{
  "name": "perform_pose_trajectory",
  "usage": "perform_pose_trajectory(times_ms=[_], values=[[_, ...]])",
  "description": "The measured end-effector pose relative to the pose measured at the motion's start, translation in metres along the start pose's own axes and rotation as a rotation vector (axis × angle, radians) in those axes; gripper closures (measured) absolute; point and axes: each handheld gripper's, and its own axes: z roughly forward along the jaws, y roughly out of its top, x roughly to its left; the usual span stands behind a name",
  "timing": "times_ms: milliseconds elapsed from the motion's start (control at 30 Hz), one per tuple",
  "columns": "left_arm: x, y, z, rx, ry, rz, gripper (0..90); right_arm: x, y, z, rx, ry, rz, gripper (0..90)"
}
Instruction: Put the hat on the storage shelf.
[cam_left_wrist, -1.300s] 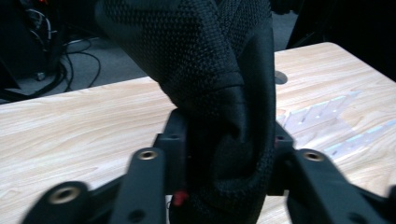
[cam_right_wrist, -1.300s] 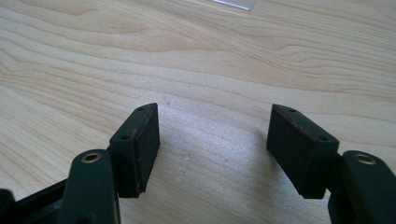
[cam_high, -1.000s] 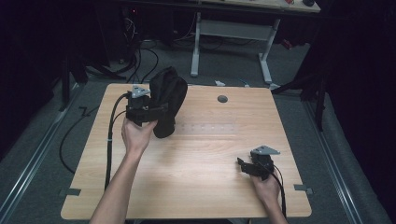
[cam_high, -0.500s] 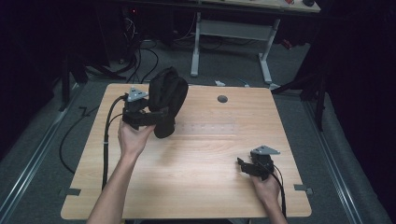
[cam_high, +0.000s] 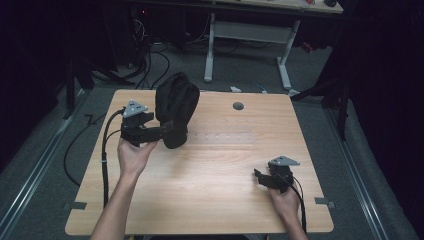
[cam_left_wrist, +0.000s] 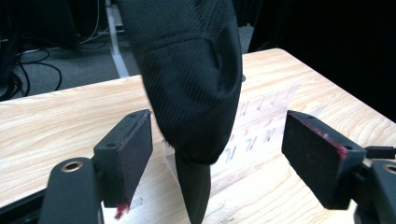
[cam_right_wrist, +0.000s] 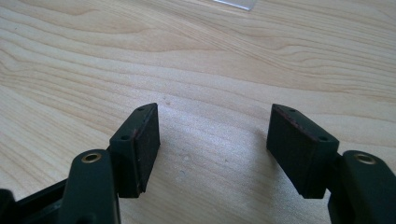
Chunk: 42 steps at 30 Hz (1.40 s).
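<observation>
Since the earlier frame, your left gripper (cam_high: 167, 131) has drawn back slightly from the black fabric bag (cam_high: 176, 107) as its jaws opened; they now stand apart, flanking the bag without pressing it. That bag stands upright on the wooden surface (cam_high: 215, 175). Your right gripper (cam_high: 260, 177) rests near the surface's right edge, jaws apart and empty.

Black woven-textured fabric bag (cam_high: 175, 107), pale wood-grain table (cam_high: 215, 170), black gripper pads (cam_left_wrist: 128, 154) with red-smudged edges, grey floor (cam_high: 380, 165)
</observation>
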Motion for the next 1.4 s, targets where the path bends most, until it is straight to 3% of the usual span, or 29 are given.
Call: perform_pose_trajectory(times_ms=[533,1400], values=[[0.017,-0.010,-0.026,-0.005,0.010,-0.016,25.1,0.000,0.000,0.000,0.000,0.000,0.001,34.7],[0.050,-0.046,-0.052,0.040,0.033,-0.076,27.8,0.000,0.000,0.000,0.000,0.000,0.001,34.7]])
